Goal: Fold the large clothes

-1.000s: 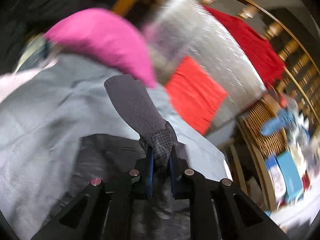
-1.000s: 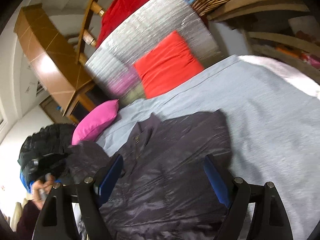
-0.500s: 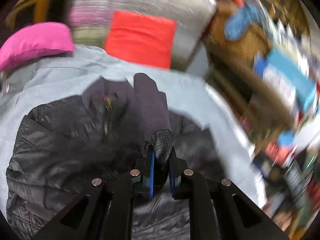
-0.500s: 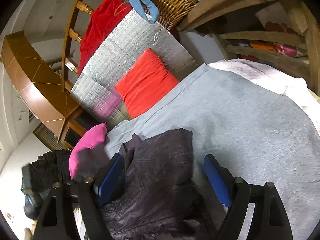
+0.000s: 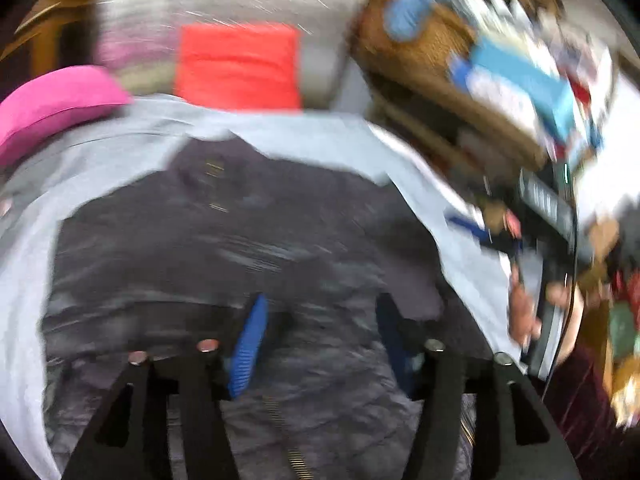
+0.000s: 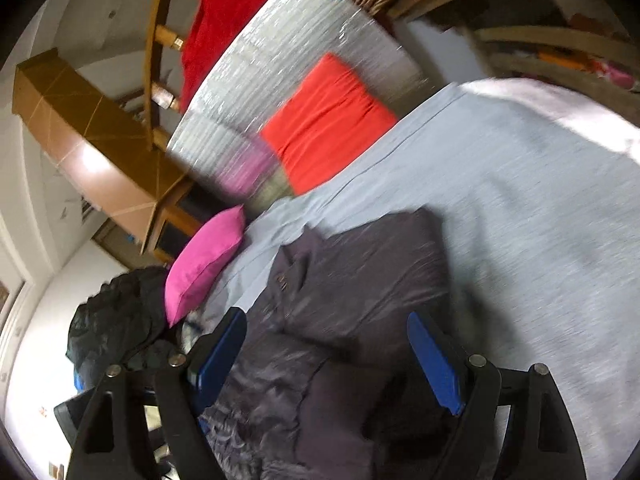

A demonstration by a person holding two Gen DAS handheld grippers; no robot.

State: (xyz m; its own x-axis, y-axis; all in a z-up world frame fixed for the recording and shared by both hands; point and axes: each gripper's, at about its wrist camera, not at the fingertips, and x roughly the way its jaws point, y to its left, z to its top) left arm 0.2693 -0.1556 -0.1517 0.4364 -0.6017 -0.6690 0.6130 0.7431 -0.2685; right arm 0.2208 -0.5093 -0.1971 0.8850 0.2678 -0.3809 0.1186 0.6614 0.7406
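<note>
A large dark grey padded jacket point(image 5: 248, 248) lies on a light grey bed sheet point(image 5: 120, 156); it also shows in the right wrist view point(image 6: 352, 300), with a sleeve folded over its body. My left gripper point(image 5: 320, 320) is open and empty just above the jacket's lower part; this view is blurred. My right gripper point(image 6: 328, 344) is open and empty, hovering over the jacket's lower half. The other gripper and a hand point(image 5: 524, 312) show at the right in the left wrist view.
A pink pillow point(image 6: 204, 264) and a red cushion point(image 6: 328, 120) lie at the head of the bed against a silver padded board point(image 6: 288, 52). A dark bundle of clothes point(image 6: 116, 320) sits beside the pillow. A wicker basket point(image 5: 416, 40) and cluttered shelves stand to the right.
My left gripper has let go of the jacket's cuffed sleeve and opened; the sleeve now lies across the jacket. My right gripper stayed open and shifted slightly over the jacket.
</note>
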